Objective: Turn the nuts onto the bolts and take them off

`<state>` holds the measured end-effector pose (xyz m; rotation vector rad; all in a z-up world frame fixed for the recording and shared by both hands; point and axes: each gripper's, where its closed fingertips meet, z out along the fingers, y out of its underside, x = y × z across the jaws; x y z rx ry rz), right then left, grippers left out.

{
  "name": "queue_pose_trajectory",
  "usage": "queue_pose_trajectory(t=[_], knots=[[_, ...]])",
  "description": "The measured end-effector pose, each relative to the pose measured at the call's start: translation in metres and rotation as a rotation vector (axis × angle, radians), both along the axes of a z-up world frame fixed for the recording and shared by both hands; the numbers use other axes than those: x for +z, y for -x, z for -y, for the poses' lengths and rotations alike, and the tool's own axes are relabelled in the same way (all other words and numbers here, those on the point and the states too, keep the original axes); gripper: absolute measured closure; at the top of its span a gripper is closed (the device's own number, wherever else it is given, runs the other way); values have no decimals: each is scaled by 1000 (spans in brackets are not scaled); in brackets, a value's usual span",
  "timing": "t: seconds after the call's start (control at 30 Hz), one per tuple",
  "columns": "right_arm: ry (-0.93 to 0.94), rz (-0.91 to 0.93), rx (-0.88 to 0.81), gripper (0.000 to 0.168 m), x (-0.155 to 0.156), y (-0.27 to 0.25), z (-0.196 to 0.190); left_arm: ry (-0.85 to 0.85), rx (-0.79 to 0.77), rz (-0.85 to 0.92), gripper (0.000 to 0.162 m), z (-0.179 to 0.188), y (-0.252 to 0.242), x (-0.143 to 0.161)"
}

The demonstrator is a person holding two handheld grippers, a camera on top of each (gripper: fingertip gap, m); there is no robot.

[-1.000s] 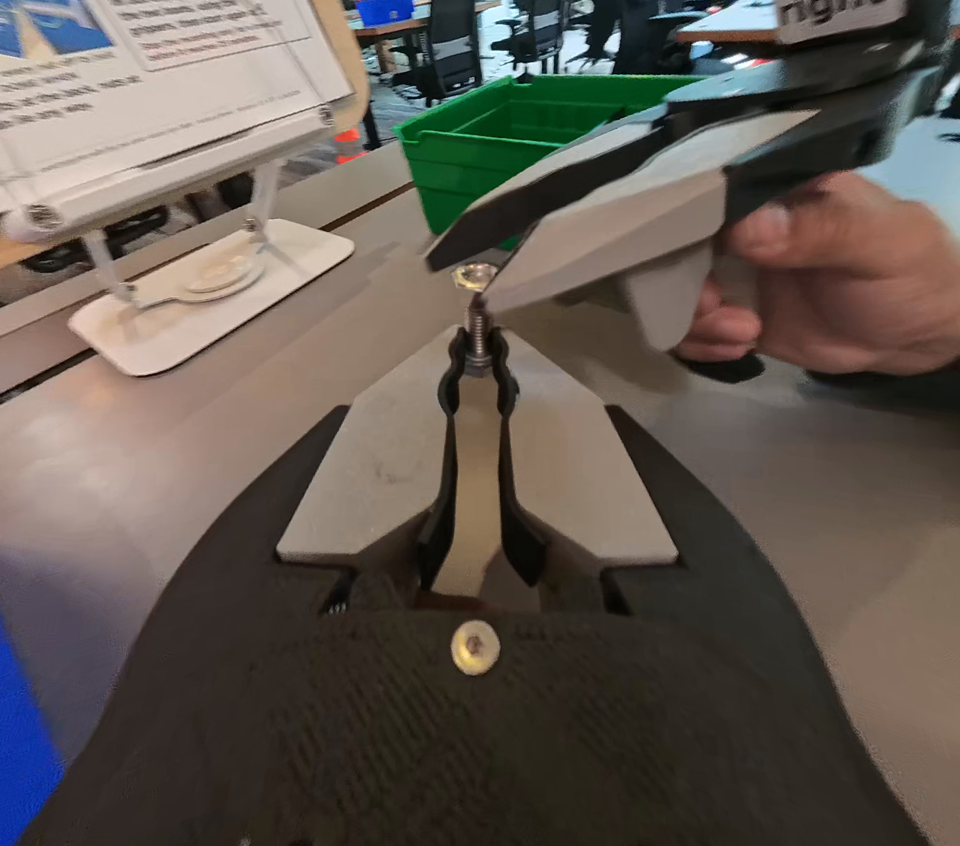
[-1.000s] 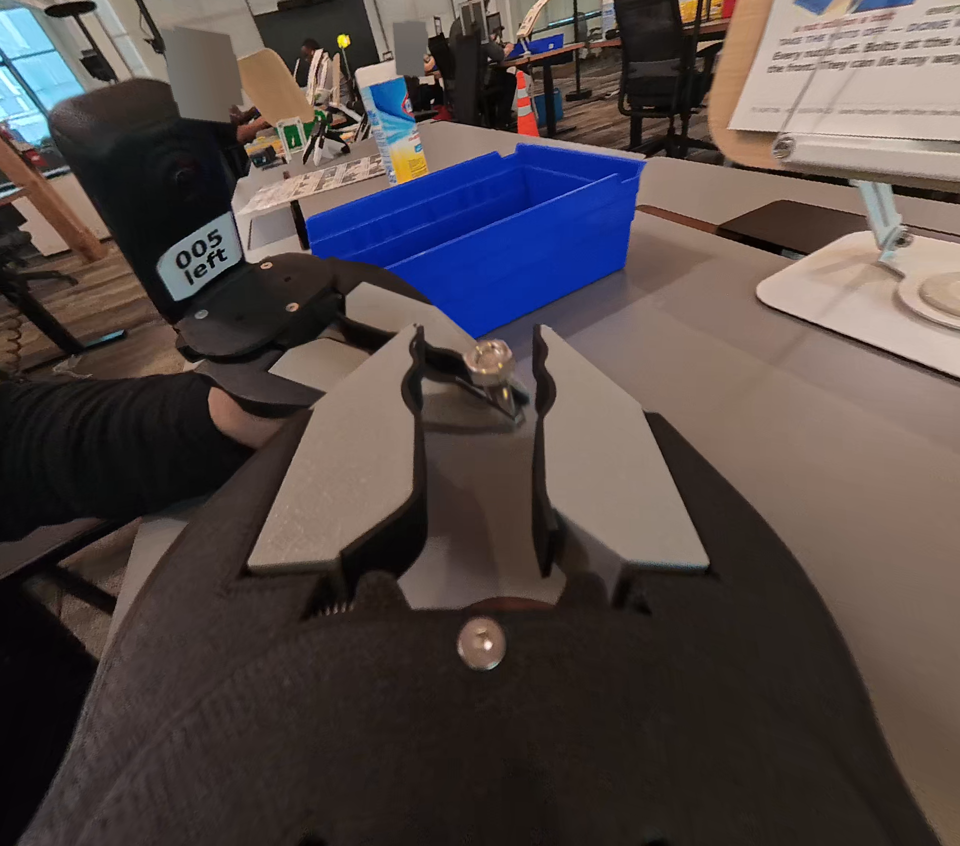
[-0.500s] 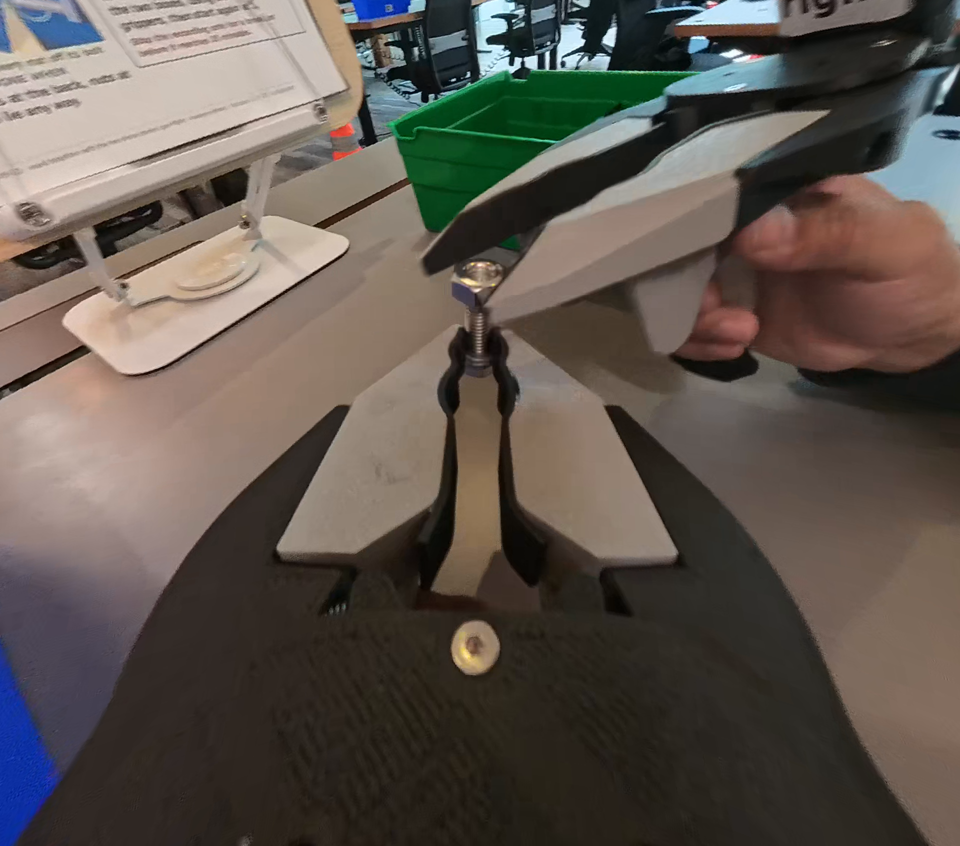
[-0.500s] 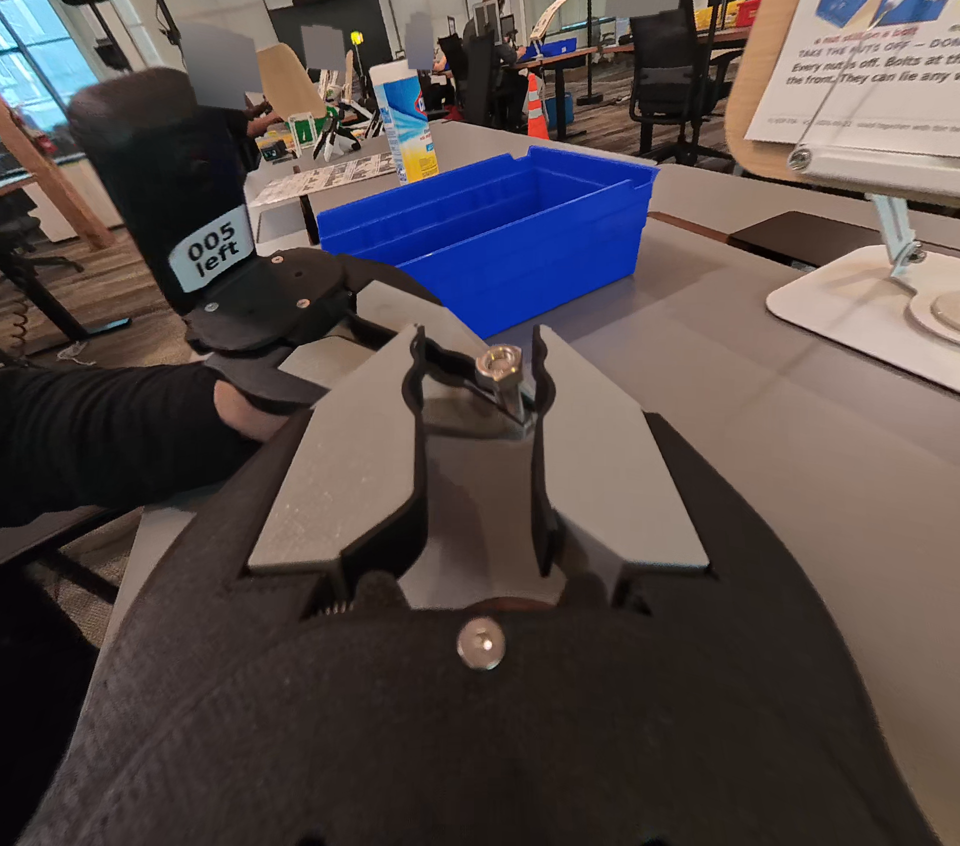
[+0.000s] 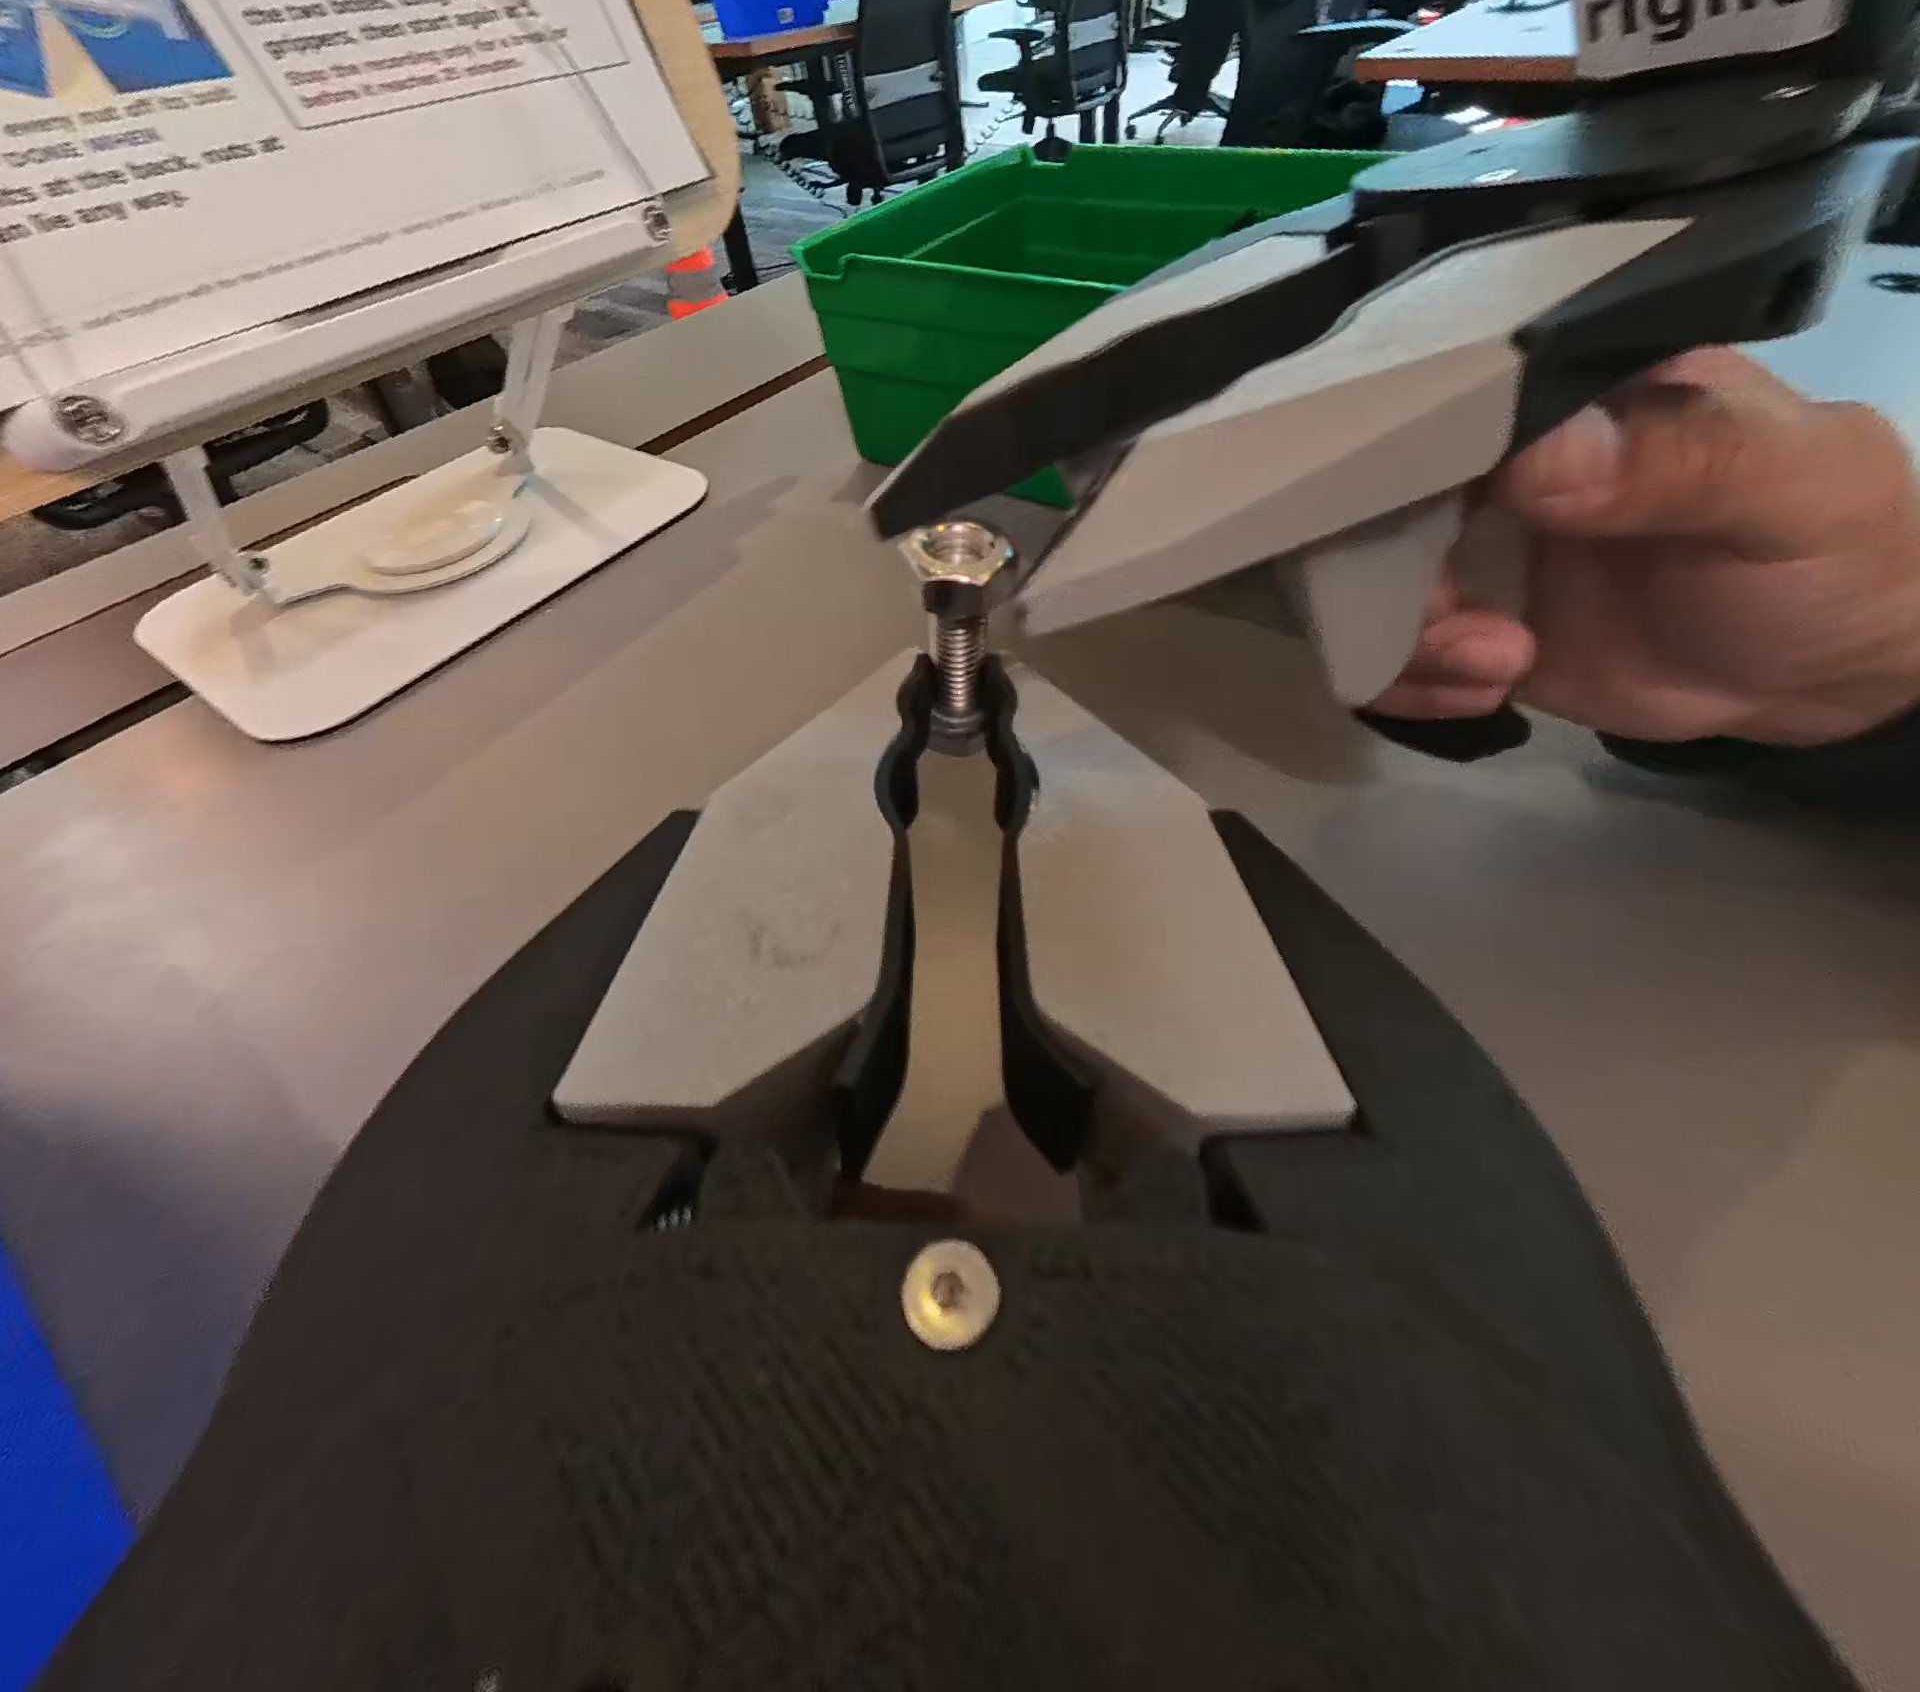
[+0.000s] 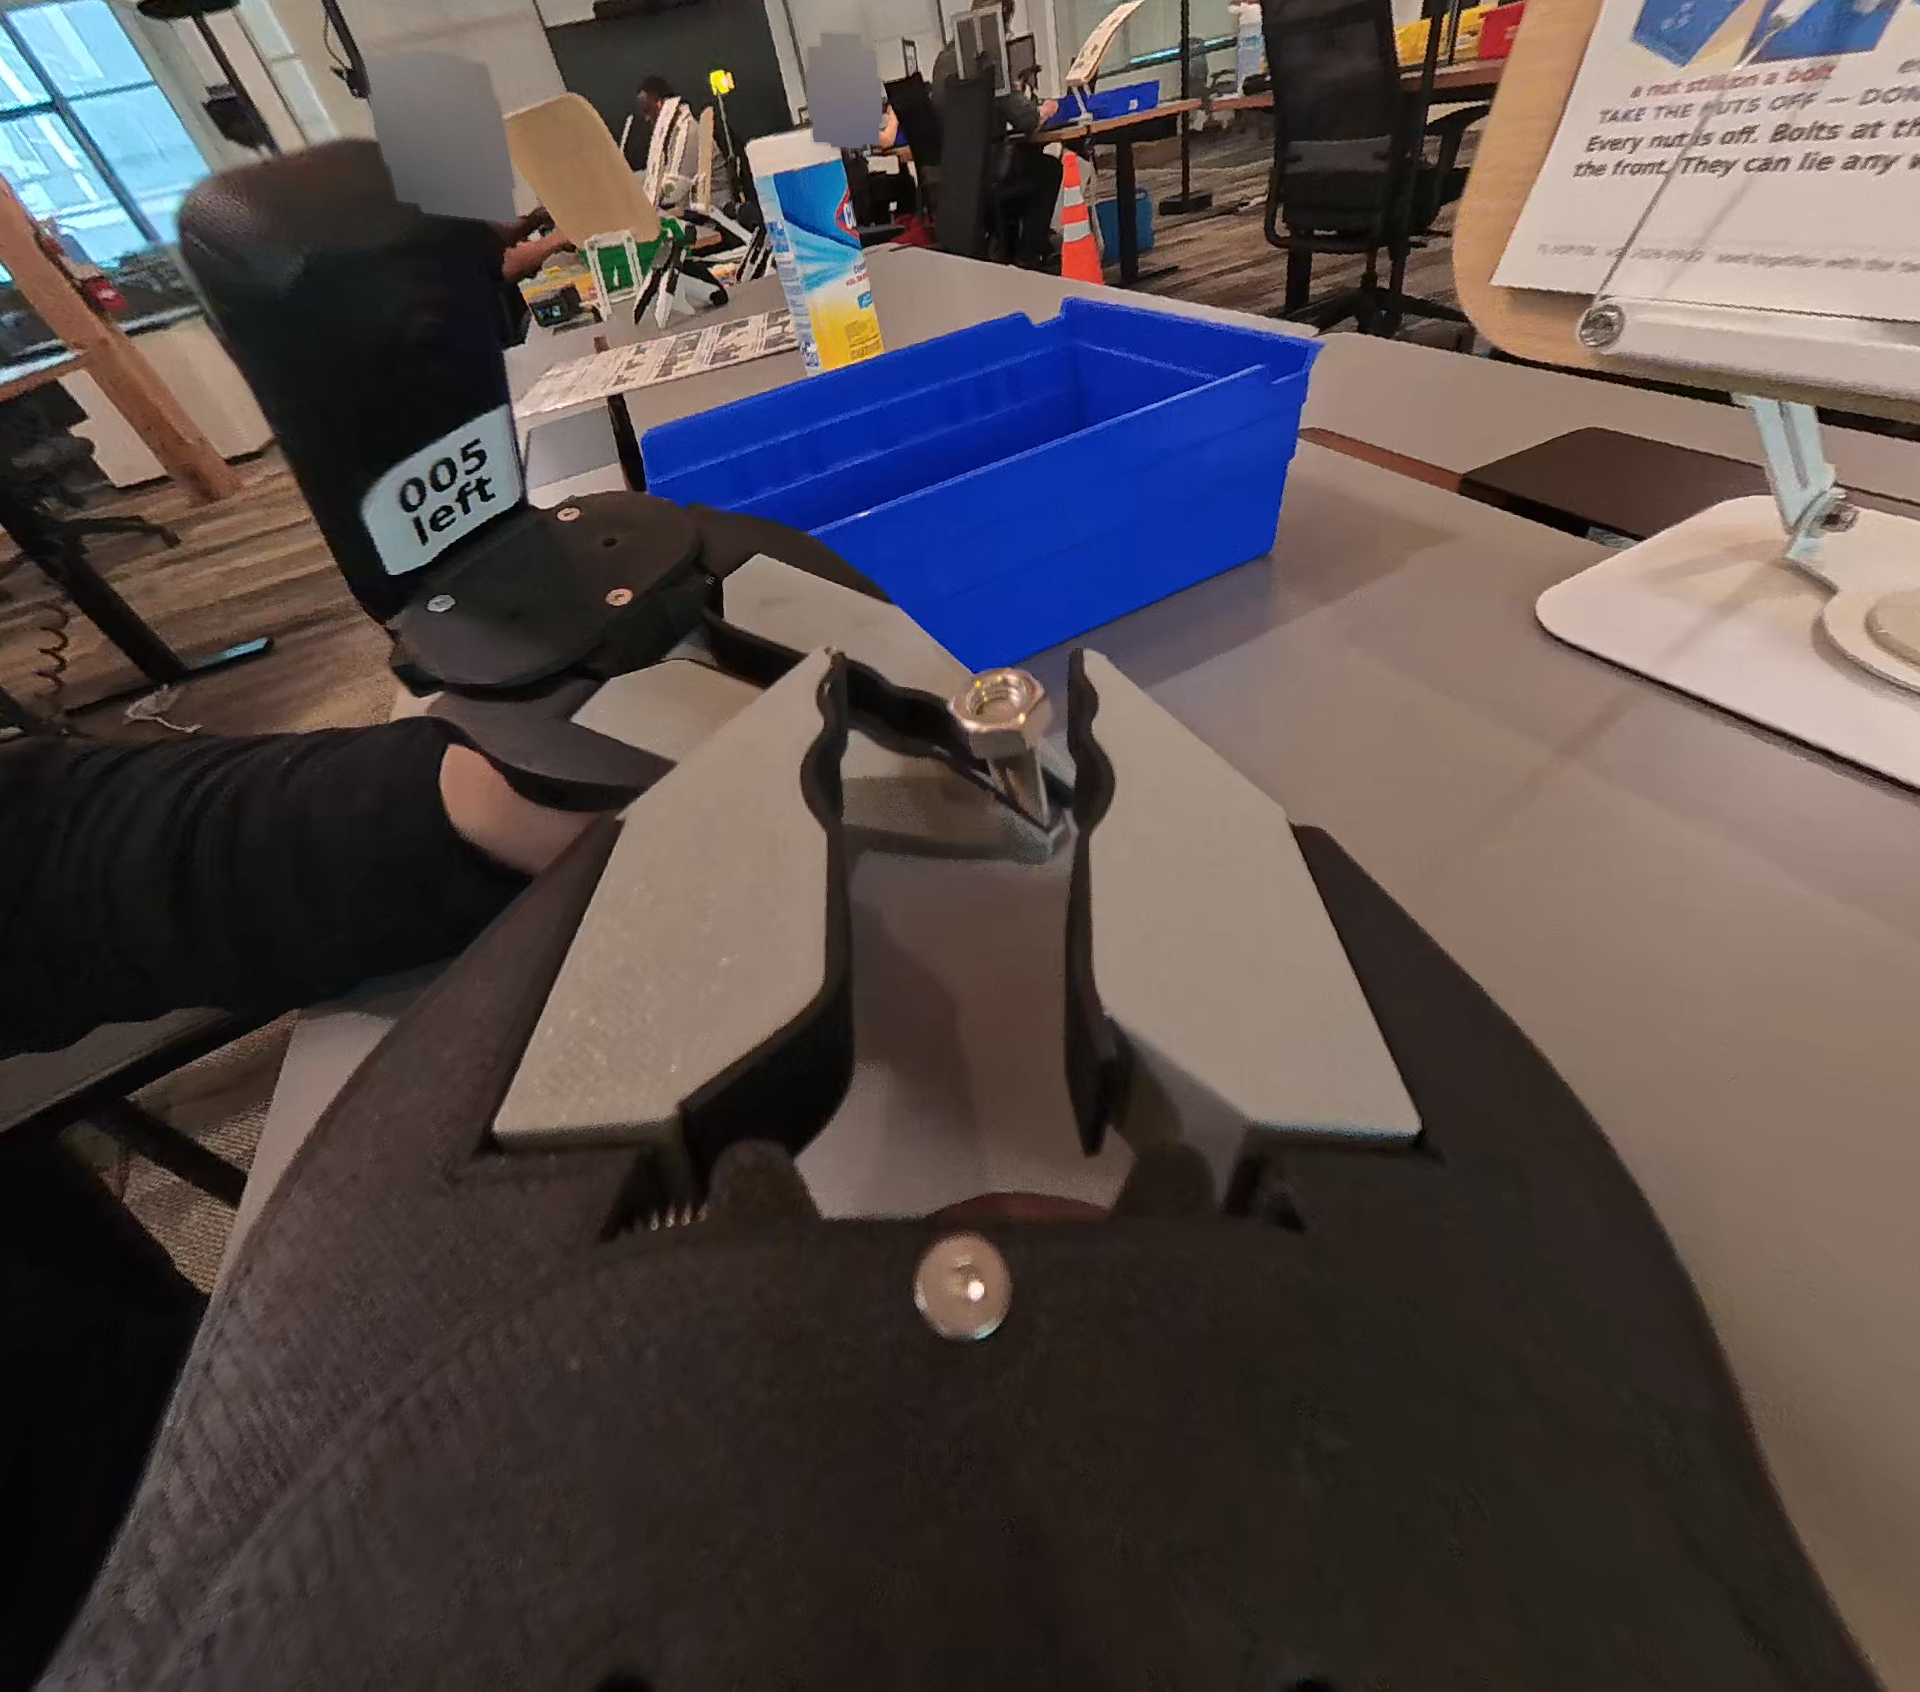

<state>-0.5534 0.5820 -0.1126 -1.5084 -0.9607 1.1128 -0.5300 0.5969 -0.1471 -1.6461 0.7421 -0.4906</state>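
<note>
My left gripper (image 5: 956, 712) is shut on a steel bolt (image 5: 954, 645) and holds it upright above the grey table (image 5: 416, 863), threads up. A hex nut (image 5: 954, 564) sits on the bolt's top end. My right gripper (image 6: 956, 692) is open, and the nut (image 6: 1000, 702) stands between its fingertips, close to the right finger and not clamped. In the left wrist view its fingers (image 5: 1247, 437) reach in from the right, one on each side of the nut, held by a hand (image 5: 1662, 582). The bolt's head is hidden in the left jaws.
A green bin (image 5: 987, 292) stands behind the bolt. A blue bin (image 6: 1039, 520) stands beyond the left gripper's black body (image 6: 540, 572). An instruction sheet on a white stand (image 5: 416, 572) is at the table's back. A wipes canister (image 6: 821, 260) stands on a farther desk. Less than 4 cm separates the two grippers' tips.
The right gripper has turned a little around the nut and stays open. The left gripper keeps the bolt still in the same place.
</note>
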Motion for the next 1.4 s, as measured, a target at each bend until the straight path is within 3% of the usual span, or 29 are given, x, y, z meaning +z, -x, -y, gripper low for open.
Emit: queue_pose_trajectory(t=[0.27, 0.47, 0.73, 1.17, 1.4], knots=[[-9, 9, 8, 137, 1, -3, 0, -7, -5, -1, 155, 1, -1, 2], [-30, 28, 19, 127, -5, 9, 8, -26, -53, -47, 155, 12, -19, -3], [-43, 14, -22, 128, 1, -4, -3, -28, -8, -4, 155, 4, -4, 5], [-111, 94, -92, 149, -7, -3, -5, -23, 63, -1, 155, -5, 8, 5], [-82, 75, -107, 149, -9, 0, -7, -14, 42, -16, 155, -1, 1, 3]])
